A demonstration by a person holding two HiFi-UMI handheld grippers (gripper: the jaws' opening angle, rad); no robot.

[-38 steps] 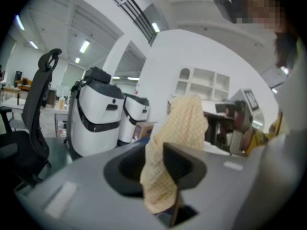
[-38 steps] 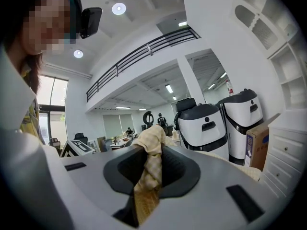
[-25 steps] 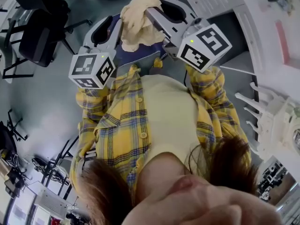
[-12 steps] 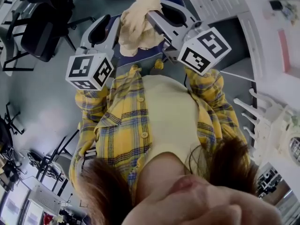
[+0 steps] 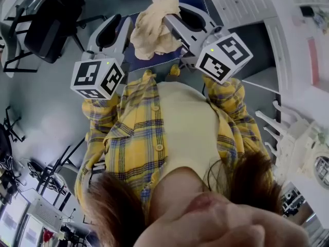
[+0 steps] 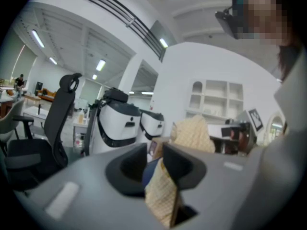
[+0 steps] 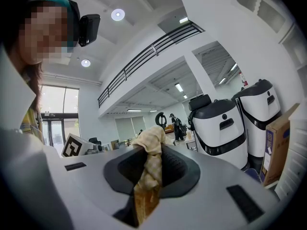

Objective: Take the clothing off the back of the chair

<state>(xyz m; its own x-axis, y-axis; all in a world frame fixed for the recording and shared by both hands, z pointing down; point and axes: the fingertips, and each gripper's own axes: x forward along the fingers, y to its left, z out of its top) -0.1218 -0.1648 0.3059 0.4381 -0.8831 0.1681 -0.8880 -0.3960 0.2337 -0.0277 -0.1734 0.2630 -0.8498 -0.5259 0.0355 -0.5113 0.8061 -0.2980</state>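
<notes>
A cream-yellow garment (image 5: 150, 27) hangs bunched between my two grippers, above the blue chair (image 5: 154, 62). In the head view my left gripper (image 5: 122, 23) is at the cloth's left edge and my right gripper (image 5: 167, 17) at its upper right. In the left gripper view, the left gripper (image 6: 156, 150) is shut on a fold of the garment (image 6: 162, 195), and the rest bunches beyond the jaws. In the right gripper view, the right gripper (image 7: 151, 150) is shut on a strip of the garment (image 7: 147, 176). The person's yellow plaid shirt fills the lower head view.
A black office chair (image 5: 45, 31) stands at the upper left on the grey floor. A white desk with papers (image 5: 288, 35) runs along the right. White robot bodies (image 6: 120, 123) (image 7: 221, 123) and a cardboard box (image 7: 276, 147) stand ahead.
My left gripper has shifted slightly left and up with the cloth. The right gripper has stayed almost still. Both keep their hold on the garment.
</notes>
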